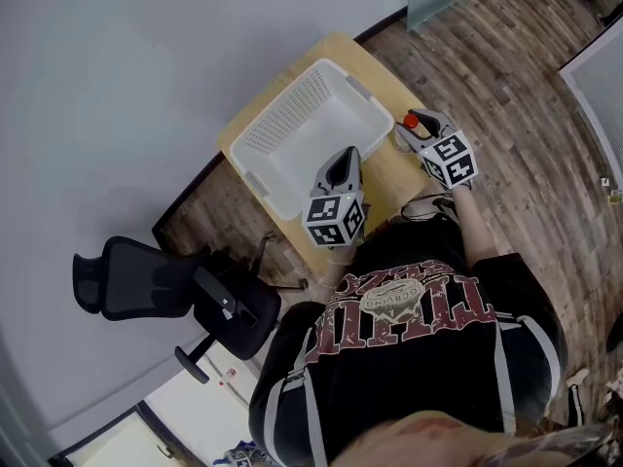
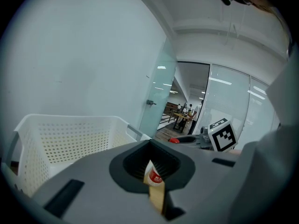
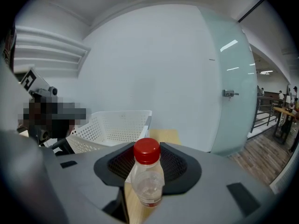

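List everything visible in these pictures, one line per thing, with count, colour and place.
perforated plastic basket: one, white, on the table
small wooden table: one, light brown, against the wall
clear plastic bottle with a red cap: one, clear and red, upright between the right gripper's jaws
small paper sachet with a red mark: one, white and tan, between the left gripper's jaws
office chair: one, black, on the floor left of the table
plank floor: one, brown, around the table
left gripper: one, grey with a black-and-white marker cube, at the basket's near side, shut on the sachet
right gripper: one, grey with a marker cube, over the table's right side, shut on the bottle
printed T-shirt: one, black, on the person
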`<state>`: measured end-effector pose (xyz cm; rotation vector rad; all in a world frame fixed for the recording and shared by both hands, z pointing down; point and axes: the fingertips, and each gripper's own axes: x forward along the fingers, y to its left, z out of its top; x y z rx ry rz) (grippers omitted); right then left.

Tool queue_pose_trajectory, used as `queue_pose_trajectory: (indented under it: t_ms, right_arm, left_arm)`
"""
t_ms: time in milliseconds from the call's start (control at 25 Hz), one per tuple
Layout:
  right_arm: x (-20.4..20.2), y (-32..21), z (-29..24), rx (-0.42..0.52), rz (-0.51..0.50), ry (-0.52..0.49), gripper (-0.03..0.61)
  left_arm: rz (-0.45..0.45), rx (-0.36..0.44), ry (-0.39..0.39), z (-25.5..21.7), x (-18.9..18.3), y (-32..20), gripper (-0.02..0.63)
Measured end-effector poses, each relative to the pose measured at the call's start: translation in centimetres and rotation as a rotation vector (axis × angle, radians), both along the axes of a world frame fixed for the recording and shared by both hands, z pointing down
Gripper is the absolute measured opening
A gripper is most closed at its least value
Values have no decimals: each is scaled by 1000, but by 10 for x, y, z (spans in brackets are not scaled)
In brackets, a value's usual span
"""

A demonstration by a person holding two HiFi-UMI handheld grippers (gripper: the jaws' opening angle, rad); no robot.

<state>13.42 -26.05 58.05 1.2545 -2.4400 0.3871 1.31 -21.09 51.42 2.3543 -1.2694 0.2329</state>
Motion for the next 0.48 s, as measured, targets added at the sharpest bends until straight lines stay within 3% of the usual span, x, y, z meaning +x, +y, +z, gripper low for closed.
queue_pose_trajectory:
  t_ms: [480]
  right_arm:
    - [-5,4,16,-14,-9,32,172]
  left_arm:
    - [-15,-6,0,2,-5,2,48]
